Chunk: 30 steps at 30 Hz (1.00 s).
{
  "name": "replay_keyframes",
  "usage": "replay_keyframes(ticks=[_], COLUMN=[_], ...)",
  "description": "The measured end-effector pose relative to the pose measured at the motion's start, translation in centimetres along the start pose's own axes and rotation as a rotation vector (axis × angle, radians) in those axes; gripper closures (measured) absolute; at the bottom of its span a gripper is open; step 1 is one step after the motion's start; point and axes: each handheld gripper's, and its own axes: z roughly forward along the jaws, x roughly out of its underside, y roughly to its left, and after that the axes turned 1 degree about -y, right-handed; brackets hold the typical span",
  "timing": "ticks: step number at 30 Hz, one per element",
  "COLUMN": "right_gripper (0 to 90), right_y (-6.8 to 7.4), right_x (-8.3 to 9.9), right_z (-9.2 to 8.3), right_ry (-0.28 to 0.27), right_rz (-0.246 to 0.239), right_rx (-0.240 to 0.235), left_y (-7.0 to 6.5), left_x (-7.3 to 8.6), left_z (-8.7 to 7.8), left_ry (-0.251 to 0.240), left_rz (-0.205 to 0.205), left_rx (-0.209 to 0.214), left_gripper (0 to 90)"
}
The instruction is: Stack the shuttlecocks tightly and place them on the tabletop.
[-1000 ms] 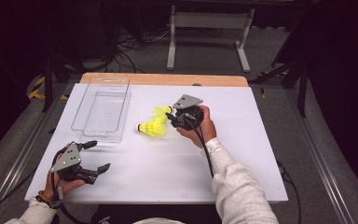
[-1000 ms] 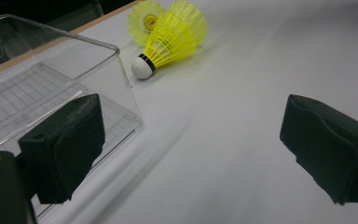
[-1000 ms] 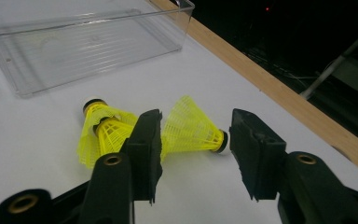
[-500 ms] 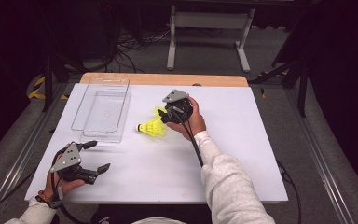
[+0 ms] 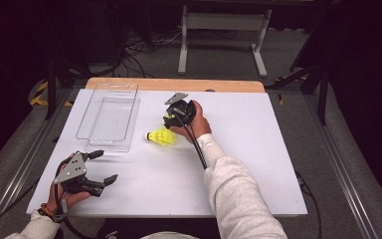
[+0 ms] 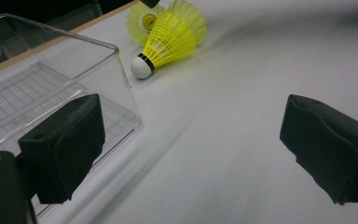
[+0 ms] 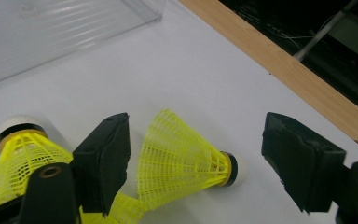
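Observation:
Two yellow shuttlecocks lie together mid-table, right of a clear plastic box. One shuttlecock lies in the open with its white tip toward the box. The other shuttlecock lies on its side between the wide-apart jaws of my right gripper, which is open and not touching it. In the high view the right gripper hovers just beyond the visible shuttlecock. My left gripper rests open near the table's front left, with nothing in it. In its view the left gripper looks at the shuttlecocks and the box.
The white table top has a wooden strip along its far edge. Beyond it stand a metal frame and floor cables. A black cable trails from the right gripper along the sleeve.
The right gripper has moved left and away from the person, bringing its open jaws around one shuttlecock. The left gripper has stayed in place.

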Motion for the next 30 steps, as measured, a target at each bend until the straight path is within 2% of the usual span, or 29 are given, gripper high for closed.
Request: replay_keyframes(ticks=[2, 9, 15, 21, 25, 30], right_gripper=[29.1, 43.8, 49.2, 61.6, 69.8, 85.0], right_y=[0.1, 0.0, -0.8, -1.4, -1.8, -2.7], right_x=[-0.2, -0.1, 0.4, 0.8, 1.0, 1.7], right_z=[0.4, 1.0, 1.0, 0.9, 0.6, 0.1], right_ry=[0.018, 0.052, 0.074, 0.093, 0.098, 0.105], right_rz=[-0.011, -0.018, 0.019, 0.042, 0.042, 0.046], right_rx=[0.019, 0.040, 0.039, 0.049, 0.080, 0.123], left_y=[0.0, 0.1, 0.1, 0.1, 0.1, 0.1], left_x=[0.0, 0.0, 0.0, 0.0, 0.0, 0.0], left_z=[0.0, -0.1, -0.1, -0.1, -0.1, -0.1], left_ry=[-0.001, -0.005, -0.004, -0.004, -0.004, -0.004], left_rz=[0.001, -0.002, -0.003, -0.002, -0.003, -0.001], left_rx=[0.000, 0.002, 0.003, 0.002, 0.002, 0.001], left_gripper=[7.6, 7.6, 7.6, 7.6, 7.7, 7.7])
